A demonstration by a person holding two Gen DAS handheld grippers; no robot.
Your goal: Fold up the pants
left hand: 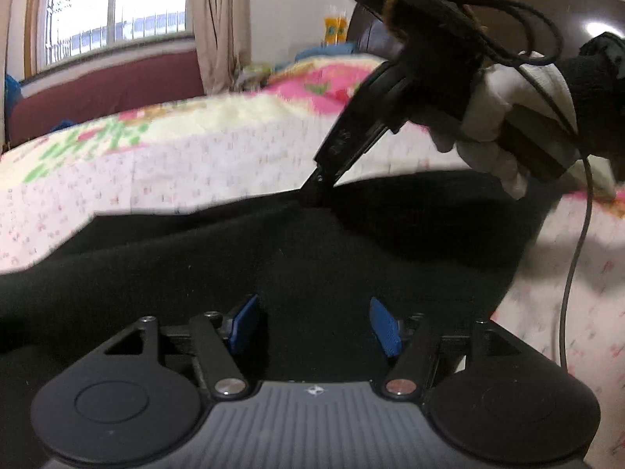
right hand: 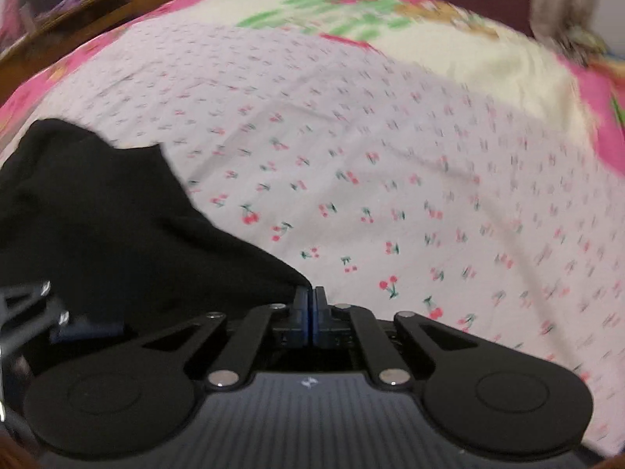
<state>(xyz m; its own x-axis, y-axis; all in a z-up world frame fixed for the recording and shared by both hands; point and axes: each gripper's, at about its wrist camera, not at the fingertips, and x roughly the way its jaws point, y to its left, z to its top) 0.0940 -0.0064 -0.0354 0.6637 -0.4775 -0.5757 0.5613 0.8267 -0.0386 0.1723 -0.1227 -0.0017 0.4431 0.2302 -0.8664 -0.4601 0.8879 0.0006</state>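
Cherry-print bedspread (right hand: 390, 156) beneath black pants (left hand: 273, 258); right gripper (right hand: 311, 305) pinching edge, lifting for fold; left gripper (left hand: 314, 324) spread wide, holding nothing.

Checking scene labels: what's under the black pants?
The black pants lie on a cherry-print bedsheet, which shows all around their edges. The right gripper is shut on one edge; the left gripper is open over them. Whatever lies directly beneath the fabric is covered.

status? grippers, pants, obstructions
Left gripper open over black pants. Right gripper shut on pants edge. Nothing blocking on bedsheet.
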